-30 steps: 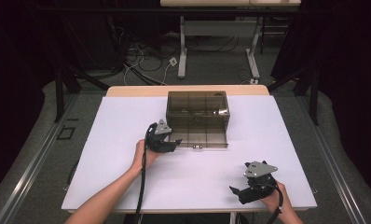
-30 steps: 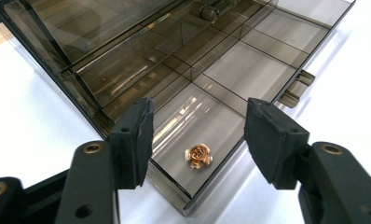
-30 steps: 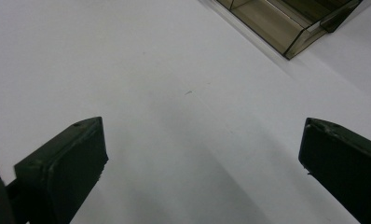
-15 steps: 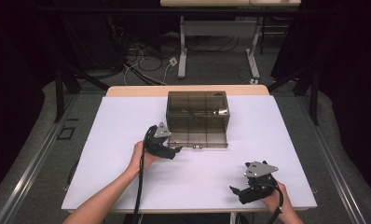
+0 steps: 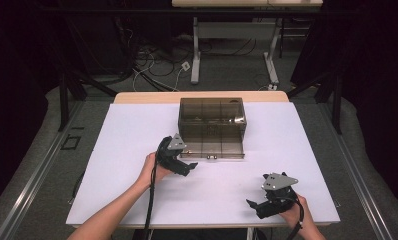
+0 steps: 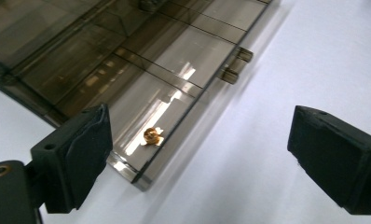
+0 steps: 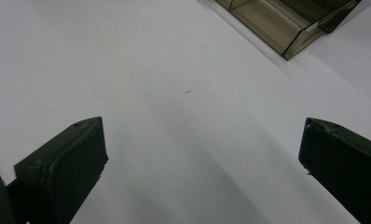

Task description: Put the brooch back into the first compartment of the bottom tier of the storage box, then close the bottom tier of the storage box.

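The white table (image 5: 137, 150) carries a smoked plastic compartment box (image 5: 212, 127) at 12 o'clock. The left gripper (image 5: 189, 167), jaws just opened wide and empty, sits at the box's 7 o'clock, near a small brass nut (image 6: 151, 136) in its corner compartment. The right gripper (image 5: 252, 205) rests at 5 o'clock, wide open, empty.

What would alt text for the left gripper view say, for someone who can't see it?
A small gold-coloured piece lies in the near corner compartment of a smoky clear plastic organiser box on a white table. The left gripper has just been opening, its two black jaws wide apart with nothing between them.
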`<action>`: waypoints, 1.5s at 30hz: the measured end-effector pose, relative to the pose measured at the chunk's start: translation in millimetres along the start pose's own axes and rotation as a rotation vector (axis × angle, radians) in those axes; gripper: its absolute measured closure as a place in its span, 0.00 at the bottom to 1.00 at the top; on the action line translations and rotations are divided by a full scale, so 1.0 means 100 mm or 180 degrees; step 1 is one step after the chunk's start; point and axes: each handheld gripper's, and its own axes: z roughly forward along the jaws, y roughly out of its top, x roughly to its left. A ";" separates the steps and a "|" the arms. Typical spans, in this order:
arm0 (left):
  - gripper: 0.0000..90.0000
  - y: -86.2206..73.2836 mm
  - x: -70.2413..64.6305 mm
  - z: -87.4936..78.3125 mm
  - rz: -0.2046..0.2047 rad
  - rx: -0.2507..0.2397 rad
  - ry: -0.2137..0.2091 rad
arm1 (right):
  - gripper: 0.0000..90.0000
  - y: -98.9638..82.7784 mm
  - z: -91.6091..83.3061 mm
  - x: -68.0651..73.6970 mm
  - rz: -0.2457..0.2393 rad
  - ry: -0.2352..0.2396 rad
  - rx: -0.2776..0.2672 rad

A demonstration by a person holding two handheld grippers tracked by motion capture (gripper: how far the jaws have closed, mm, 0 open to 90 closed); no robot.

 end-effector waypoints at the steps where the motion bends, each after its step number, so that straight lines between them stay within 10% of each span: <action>1: 0.06 0.00 -0.01 0.00 -0.0005 0.0001 -0.0025 | 0.00 0.00 0.00 0.00 0.0002 0.0006 0.0003; 13: 0.04 0.02 -0.08 0.01 0.0093 0.0073 -0.0129 | 0.00 0.00 0.01 0.00 -0.0017 0.0008 0.0008; 21: 0.19 0.04 -0.14 0.01 0.0187 0.0103 -0.0209 | 0.00 0.00 0.01 0.01 -0.0013 -0.0004 0.0006; 34: 0.83 0.00 -0.18 0.17 0.0159 0.0233 -0.0233 | 0.01 0.00 0.01 0.01 -0.0024 -0.0010 0.0020; 45: 1.00 -0.03 -0.16 0.29 0.0063 0.0237 -0.0135 | 0.01 0.00 0.02 0.00 -0.0024 0.0007 0.0033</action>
